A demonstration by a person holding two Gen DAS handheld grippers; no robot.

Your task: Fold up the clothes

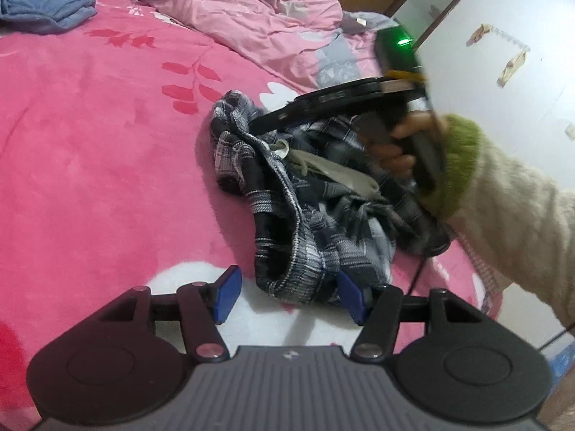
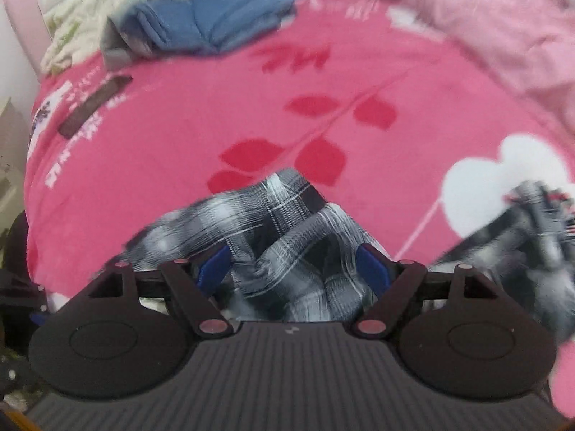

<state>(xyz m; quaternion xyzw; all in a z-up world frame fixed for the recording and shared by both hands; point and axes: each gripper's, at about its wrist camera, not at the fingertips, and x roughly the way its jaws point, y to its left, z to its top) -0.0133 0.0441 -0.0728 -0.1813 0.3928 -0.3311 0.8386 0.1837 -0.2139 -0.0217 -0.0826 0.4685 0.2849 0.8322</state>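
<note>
Your left gripper (image 1: 287, 296) is spread wide just off the near edge of the crumpled plaid garment (image 1: 305, 194), which lies bunched on the pink blanket (image 1: 90, 143). Your right gripper (image 2: 293, 269) is spread too, pads either side of plaid cloth without pinching it (view blurred). Folded blue clothes (image 1: 39, 0) sit far back.
</note>
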